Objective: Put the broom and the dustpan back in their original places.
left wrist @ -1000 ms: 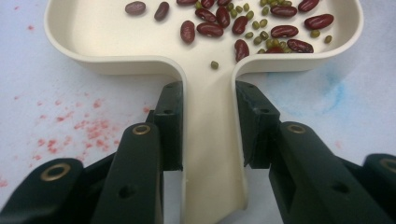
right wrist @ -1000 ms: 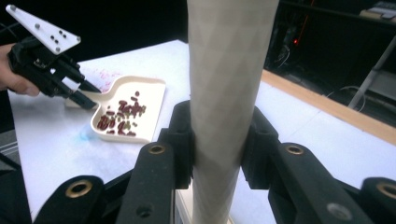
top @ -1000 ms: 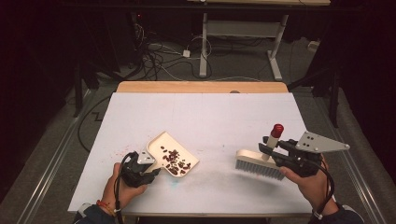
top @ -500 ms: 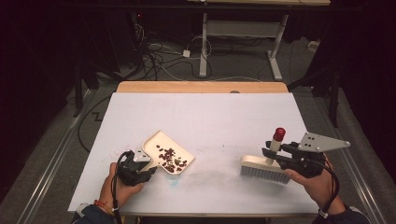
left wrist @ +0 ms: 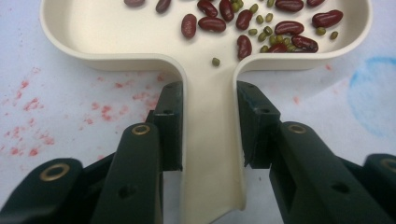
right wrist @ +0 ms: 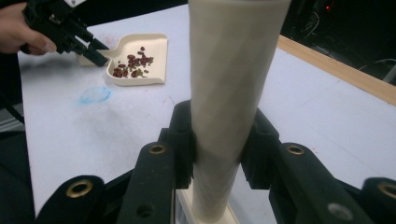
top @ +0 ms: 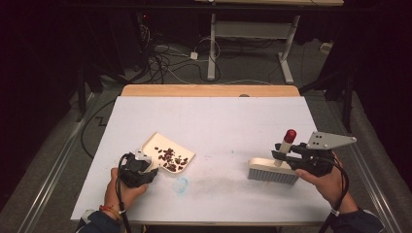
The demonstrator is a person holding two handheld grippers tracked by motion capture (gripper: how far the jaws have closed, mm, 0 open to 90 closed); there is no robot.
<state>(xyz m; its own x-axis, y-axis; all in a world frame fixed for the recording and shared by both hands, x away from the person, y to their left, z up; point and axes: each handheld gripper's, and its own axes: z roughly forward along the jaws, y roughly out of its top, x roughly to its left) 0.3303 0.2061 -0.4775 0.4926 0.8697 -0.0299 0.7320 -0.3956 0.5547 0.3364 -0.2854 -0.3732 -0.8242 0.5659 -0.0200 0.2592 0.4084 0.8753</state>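
While dustpan (top: 171, 154) stays put at front-left of surface (top: 218, 116), brush (top: 273, 171) has slid toward front edge since a second ago, bristles down on sheet. Right gripper (top: 281, 155) jaws clamped on brush handle (right wrist: 229, 93); left gripper (top: 145, 167) jaws clamped on dustpan handle (left wrist: 211, 140). Beans (left wrist: 243, 21) already in pan (red plus small green). Judgement: sweep looks finished, brush being parked well apart from pan.
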